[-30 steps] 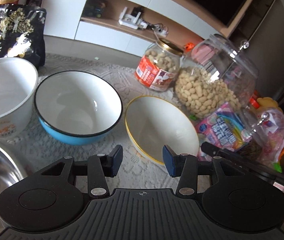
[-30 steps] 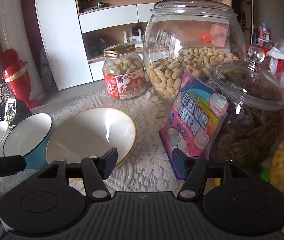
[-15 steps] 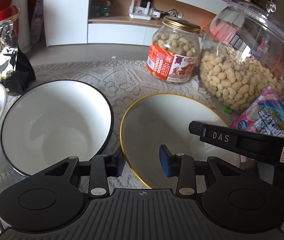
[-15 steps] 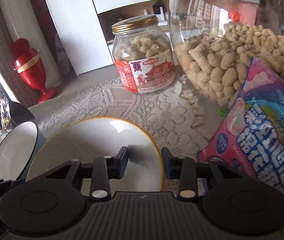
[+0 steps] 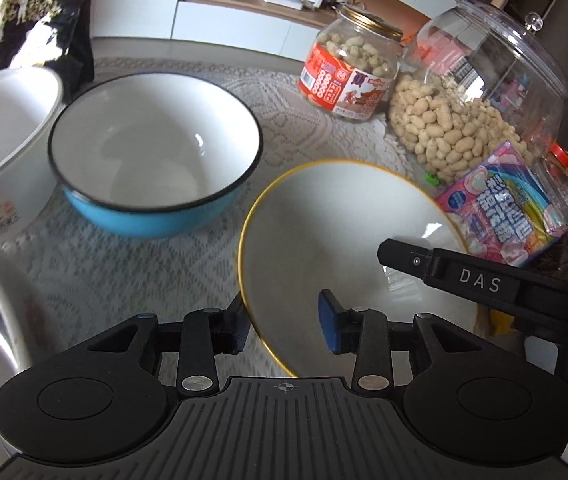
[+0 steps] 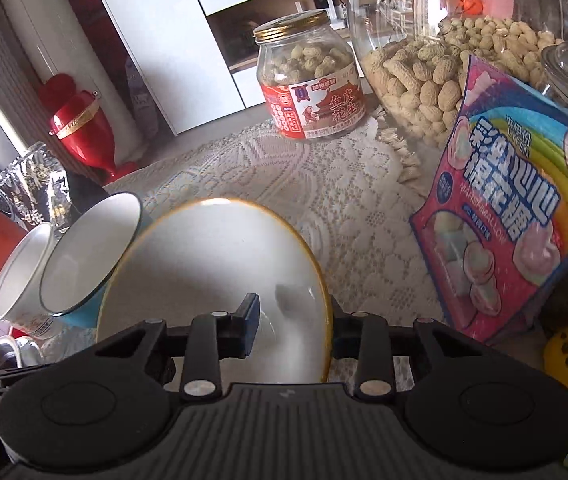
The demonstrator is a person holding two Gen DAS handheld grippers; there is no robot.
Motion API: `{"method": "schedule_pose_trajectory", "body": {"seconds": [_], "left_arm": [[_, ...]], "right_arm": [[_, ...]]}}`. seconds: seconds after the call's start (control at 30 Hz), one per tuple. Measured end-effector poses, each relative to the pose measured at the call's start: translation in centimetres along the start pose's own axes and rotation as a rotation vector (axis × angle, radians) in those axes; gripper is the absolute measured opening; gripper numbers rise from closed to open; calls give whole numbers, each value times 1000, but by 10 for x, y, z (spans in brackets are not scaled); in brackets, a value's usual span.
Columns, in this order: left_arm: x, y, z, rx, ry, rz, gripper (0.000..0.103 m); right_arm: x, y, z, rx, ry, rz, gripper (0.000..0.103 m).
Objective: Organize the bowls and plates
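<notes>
Both grippers straddle opposite rims of the yellow-rimmed bowl [image 5: 347, 240], which sits on the lace cloth [image 5: 132, 272] just right of the blue bowl [image 5: 156, 152]. Left gripper [image 5: 284, 324] and right gripper [image 6: 291, 320] are spread, not clamped. Uneven squeezing could tip it into the marshmallow bag [image 6: 511, 216]. The right gripper's far finger hides behind the rim.

My left gripper [image 5: 284, 324]: matte black body, ribbed plate across the front edge with a small crosshair mark at its centre. Two round black discs flank the plate. Black linkage arms, each with a silver pivot screw. Fingers [image 5: 329, 322] carry blue pads.

My right gripper [image 6: 291, 320]: same black build, ribbed plate, silver screws. Seen from the left wrist camera, its side [image 5: 479, 280] bears white letters "DAS" and a white label edged in red.
</notes>
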State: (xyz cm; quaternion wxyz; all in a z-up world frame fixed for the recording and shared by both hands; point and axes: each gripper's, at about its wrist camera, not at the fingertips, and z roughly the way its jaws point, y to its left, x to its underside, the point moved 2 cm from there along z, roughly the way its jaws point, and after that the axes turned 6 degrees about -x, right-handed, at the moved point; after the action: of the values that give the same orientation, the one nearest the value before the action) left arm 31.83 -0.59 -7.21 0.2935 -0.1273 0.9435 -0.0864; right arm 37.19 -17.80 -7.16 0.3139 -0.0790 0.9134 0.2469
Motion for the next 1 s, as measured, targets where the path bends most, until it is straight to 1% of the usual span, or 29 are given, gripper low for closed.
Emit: {"method": "schedule_pose_trajectory", "body": {"seconds": [0.1,0.2,0.3,0.37,0.4,0.47,0.6,0.77,0.9,0.93,1.0], "left_arm": [[10,6,-21,8,-8,19,40],[27,12,-41,6,-3,58,40],[46,21,-47,0,35,52,40],[54,25,-48,17,38,54,39],[55,24,-49,27,35,56,39],[56,22,-52,34,29,63,38],[57,20,-54,32,24,68,37],[56,22,-53,37,28,54,37],[54,27,-52,29,12,42,37],[55,29,-52,35,7,35,37],[57,31,-52,66,24,24,37]], "right_arm": [[10,14,-13,-19,4,-20,34],[26,26,-29,-48,16,-59,34],[52,31,-38,-60,55,-69,34],[70,32,-40,-43,64,-77,35],[77,33,-41,-19,59,-95,35],[85,31,-43,2,57,-103,36],[90,24,-43,-26,69,-60,36],[97,31,-42,-1,71,-70,36],[103,36,-48,-32,97,-59,37],[106,39,-49,-35,100,-71,37],[112,43,-51,-27,107,-105,38]]}}
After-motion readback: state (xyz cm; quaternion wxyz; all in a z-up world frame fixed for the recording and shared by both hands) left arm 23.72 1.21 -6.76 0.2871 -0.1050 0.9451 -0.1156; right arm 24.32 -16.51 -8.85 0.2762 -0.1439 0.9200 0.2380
